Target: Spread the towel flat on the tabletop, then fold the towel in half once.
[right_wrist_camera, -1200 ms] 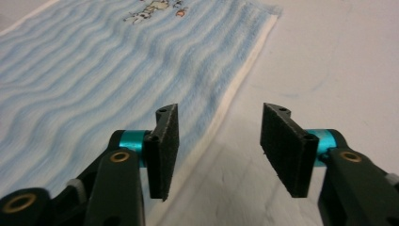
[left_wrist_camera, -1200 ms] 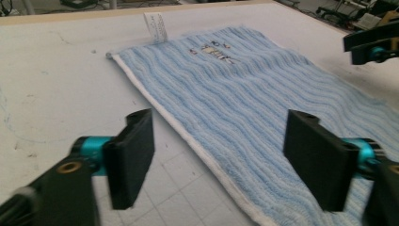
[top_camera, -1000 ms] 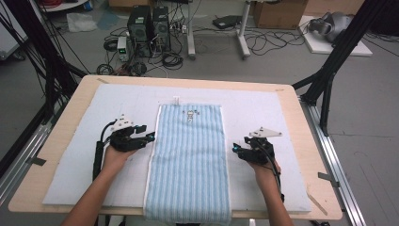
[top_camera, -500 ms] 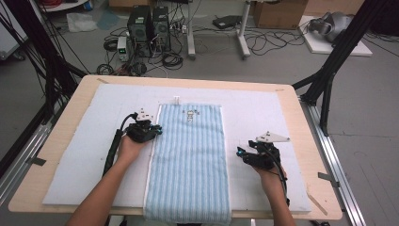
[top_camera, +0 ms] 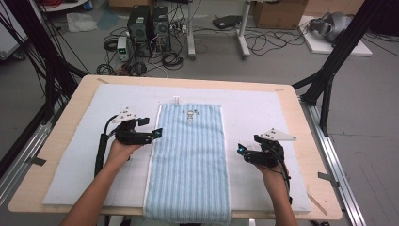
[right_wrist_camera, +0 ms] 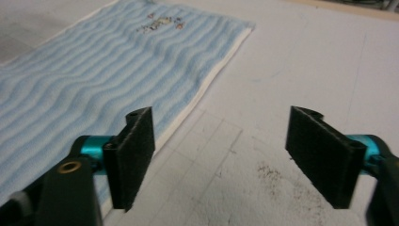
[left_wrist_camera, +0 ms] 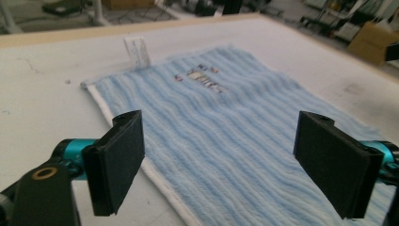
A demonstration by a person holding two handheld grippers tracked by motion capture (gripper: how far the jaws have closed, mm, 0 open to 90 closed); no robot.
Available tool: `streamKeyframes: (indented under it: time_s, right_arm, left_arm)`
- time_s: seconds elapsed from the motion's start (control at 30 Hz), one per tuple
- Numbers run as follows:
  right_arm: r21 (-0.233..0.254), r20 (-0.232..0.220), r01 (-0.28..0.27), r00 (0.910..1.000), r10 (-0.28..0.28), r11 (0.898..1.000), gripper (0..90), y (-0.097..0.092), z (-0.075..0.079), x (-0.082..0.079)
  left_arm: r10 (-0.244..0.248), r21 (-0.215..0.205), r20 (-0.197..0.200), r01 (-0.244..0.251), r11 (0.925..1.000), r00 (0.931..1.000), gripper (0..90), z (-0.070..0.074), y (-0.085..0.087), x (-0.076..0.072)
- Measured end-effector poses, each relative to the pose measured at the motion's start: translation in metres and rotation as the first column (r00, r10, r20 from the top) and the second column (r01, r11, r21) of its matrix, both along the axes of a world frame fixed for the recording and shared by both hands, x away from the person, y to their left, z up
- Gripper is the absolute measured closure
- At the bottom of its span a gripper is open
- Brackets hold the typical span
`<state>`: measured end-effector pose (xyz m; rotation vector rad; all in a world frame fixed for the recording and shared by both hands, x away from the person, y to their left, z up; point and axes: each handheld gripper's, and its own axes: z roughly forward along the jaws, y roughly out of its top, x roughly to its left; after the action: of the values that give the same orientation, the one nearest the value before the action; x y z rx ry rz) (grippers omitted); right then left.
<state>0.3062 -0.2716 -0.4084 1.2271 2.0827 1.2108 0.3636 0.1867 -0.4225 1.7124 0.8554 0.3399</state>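
Observation:
A blue striped towel [top_camera: 190, 160] lies flat along the middle of the white mat [top_camera: 84, 160], and its near end hangs over the table's front edge. It has a small embroidered motif [top_camera: 189, 114] near the far end and a white tag [top_camera: 176, 100] at the far left corner. My left gripper [top_camera: 151, 127] hovers at the towel's left edge. Its jaws have just been opening and stand wide, with the towel [left_wrist_camera: 226, 108] lying below them unpinched. My right gripper [top_camera: 242, 153] sits just right of the towel's right edge [right_wrist_camera: 188, 110]. Its jaws have also just been opening and hold nothing.
The mat covers most of a wooden table [top_camera: 310, 155]. Black frame posts [top_camera: 329, 70] stand at both sides. Computer towers [top_camera: 148, 23] and cables lie on the floor beyond the far edge. Bare mat stretches left and right of the towel.
My left gripper has moved right and slightly away from me, up to the towel's left edge. The right hand has barely shifted. The towel lies as before.

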Motion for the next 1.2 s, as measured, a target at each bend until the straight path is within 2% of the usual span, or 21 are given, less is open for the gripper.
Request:
streamKeyframes:
  time_s: [0.1, 0.17, 0.33, 0.53, 0.93, 1.07, 1.13, 1.2]
  right_arm:
    - [-0.003, 0.024, -0.009, 0.9997, 0.009, 1.000, 11.2, -0.002, 0.003, 0.001]
    - [-0.015, 0.042, -0.020, 0.9989, 0.021, 1.000, 11.1, -0.004, 0.004, 0.002]
    - [-0.031, 0.049, -0.029, 0.9984, 0.030, 0.999, 11.1, -0.005, 0.003, 0.006]
    - [-0.023, 0.046, -0.028, 0.9985, 0.029, 0.999, 11.1, -0.008, 0.003, 0.006]
    - [-0.017, 0.037, -0.019, 0.9991, 0.020, 1.000, 11.1, -0.010, 0.002, 0.008]
    - [-0.005, 0.037, -0.019, 0.9991, 0.019, 1.000, 11.0, -0.011, 0.001, 0.009]
    - [0.004, 0.030, -0.020, 0.9993, 0.020, 1.000, 11.1, -0.012, 0.001, 0.010]
    - [-0.005, 0.027, -0.021, 0.9994, 0.021, 1.000, 11.0, -0.012, 0.001, 0.009]
  left_arm:
    - [-0.009, -0.023, 0.037, 0.010, 0.9997, 0.9993, 17.3, 0.000, 0.005, -0.009]
    - [-0.007, -0.041, 0.037, 0.009, 0.9991, 0.9993, 17.3, -0.001, 0.006, -0.012]
    - [0.004, -0.031, 0.026, -0.004, 0.9995, 0.9996, 17.4, -0.005, 0.010, -0.016]
    - [0.029, -0.026, 0.027, -0.029, 0.9993, 0.9992, 17.5, -0.006, 0.018, -0.019]
    - [0.061, -0.046, 0.008, -0.061, 0.9971, 0.9981, 17.3, -0.008, 0.027, -0.015]
    - [0.059, -0.046, -0.012, -0.059, 0.9972, 0.9982, 17.3, -0.010, 0.026, -0.012]
    - [0.065, -0.045, -0.003, -0.065, 0.9969, 0.9979, 17.3, -0.008, 0.026, -0.009]
    - [0.076, -0.065, 0.003, -0.075, 0.9950, 0.9971, 17.3, -0.006, 0.027, -0.007]
